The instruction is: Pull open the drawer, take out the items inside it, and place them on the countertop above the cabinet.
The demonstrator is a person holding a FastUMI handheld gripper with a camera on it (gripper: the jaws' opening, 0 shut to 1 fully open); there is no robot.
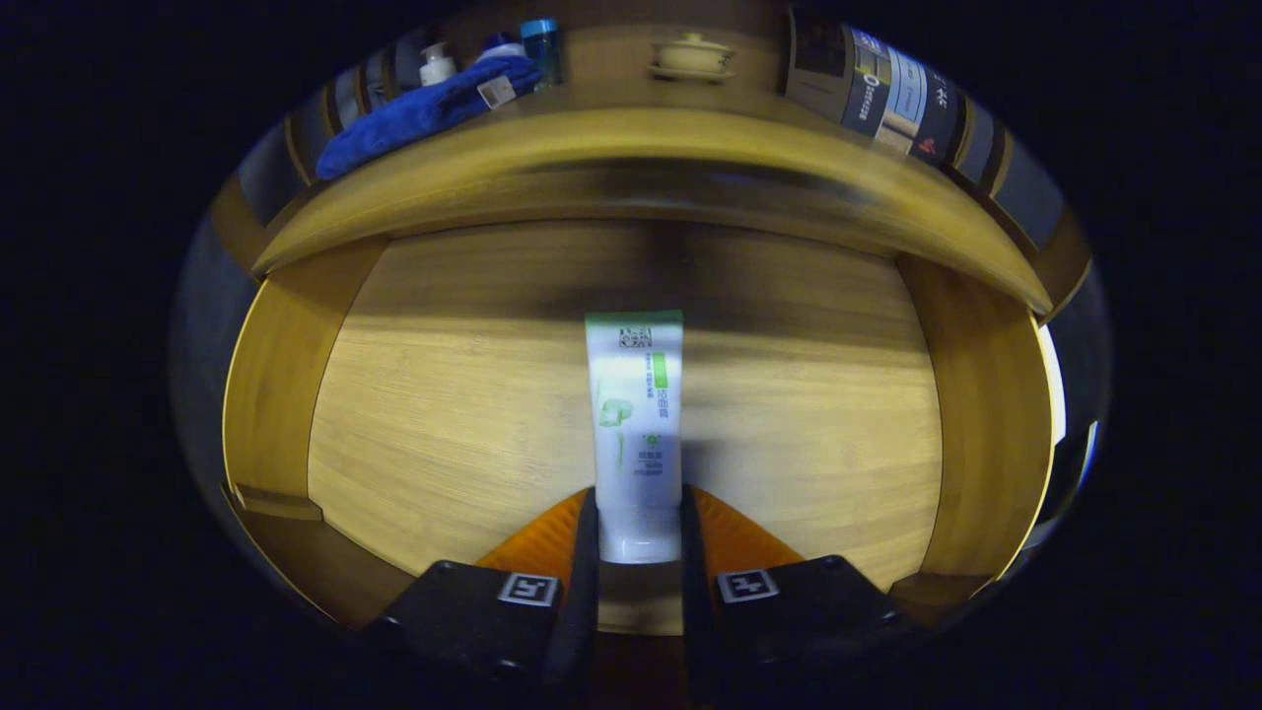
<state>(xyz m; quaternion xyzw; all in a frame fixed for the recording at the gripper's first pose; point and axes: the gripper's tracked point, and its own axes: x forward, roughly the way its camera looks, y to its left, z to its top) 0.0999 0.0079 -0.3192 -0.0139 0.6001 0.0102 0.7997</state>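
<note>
The wooden drawer stands pulled open below me, its bare floor spread under the fingers. A white tube with green print points away from me over that floor, its cap end down between my fingers. My gripper is shut on the tube, one finger pressing each side near the cap. The countertop of the cabinet curves across beyond the drawer's far edge.
On the countertop lie a blue cloth, a small white pump bottle and a blue-capped bottle to the far left. A lidded ceramic bowl sits further back. The drawer's side walls rise left and right.
</note>
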